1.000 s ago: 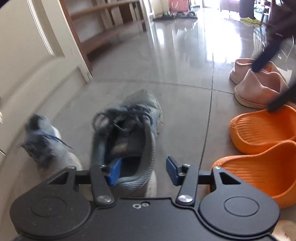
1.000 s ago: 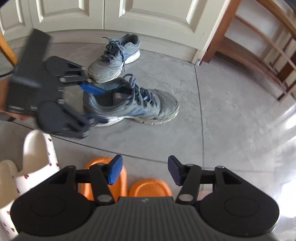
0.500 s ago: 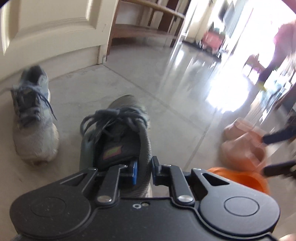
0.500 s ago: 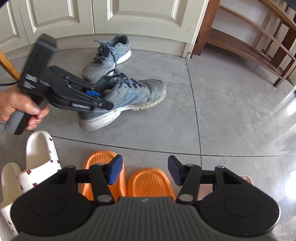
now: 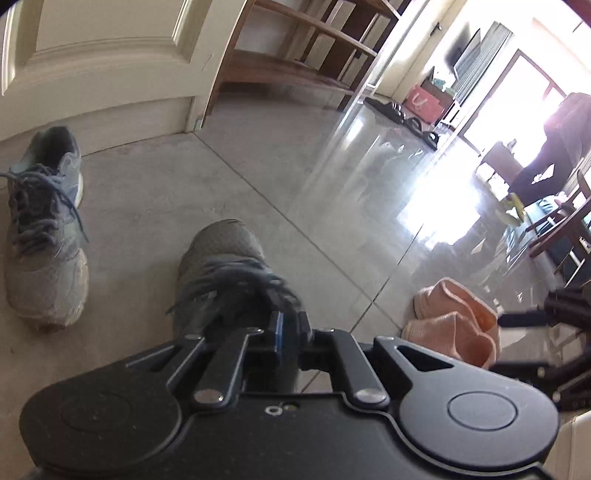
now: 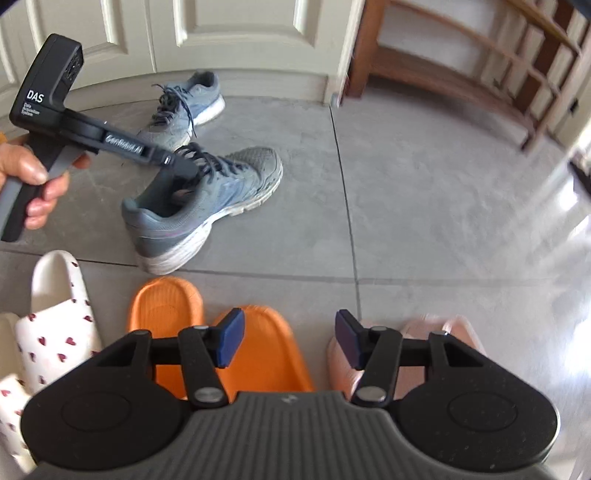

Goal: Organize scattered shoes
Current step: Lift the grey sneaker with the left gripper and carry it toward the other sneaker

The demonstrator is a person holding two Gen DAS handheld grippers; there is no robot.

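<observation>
Left gripper (image 6: pixel 181 166) is clamped on the collar of a grey sneaker (image 6: pixel 207 199), which is tilted with its heel raised off the grey floor (image 6: pixel 424 206) and its toe near the ground. Its pair, a second grey sneaker (image 6: pixel 184 107), is laid flat just behind, near the white door (image 6: pixel 236 33). Right gripper (image 6: pixel 286 338) is held with jaws spread and nothing between them, above orange slippers (image 6: pixel 258 350), pink slippers (image 6: pixel 454 332) and white heart-print slippers (image 6: pixel 55 325)
</observation>
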